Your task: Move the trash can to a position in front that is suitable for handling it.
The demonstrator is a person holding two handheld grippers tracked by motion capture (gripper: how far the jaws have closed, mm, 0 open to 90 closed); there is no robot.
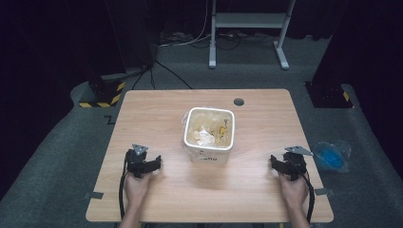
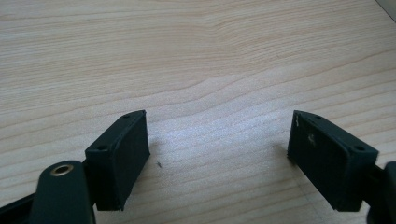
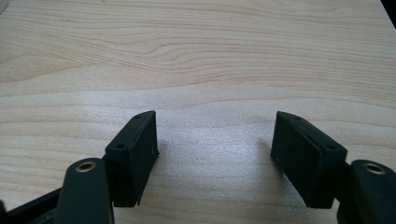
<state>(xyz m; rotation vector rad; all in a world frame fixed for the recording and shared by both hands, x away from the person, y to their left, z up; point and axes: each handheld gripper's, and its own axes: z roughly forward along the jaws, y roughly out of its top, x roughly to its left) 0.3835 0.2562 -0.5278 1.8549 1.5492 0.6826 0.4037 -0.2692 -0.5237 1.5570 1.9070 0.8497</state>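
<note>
My left gripper (image 1: 153,164) rests on the wooden table (image 1: 157,102) with its jaws standing wide apart and nothing between them, and the white bin (image 1: 209,135), lined with a thin bag and holding crumpled scraps, stands at the middle of the table, well apart from both tools. If I reach in from this side too low, I judge a jaw could knock the bin's wall and shove or tip it, spilling scraps. My right gripper (image 1: 280,165) sits likewise spread and empty, and a careless swing outward could, I think, catch the blue bag (image 1: 332,156) lying off the table's right edge.
</note>
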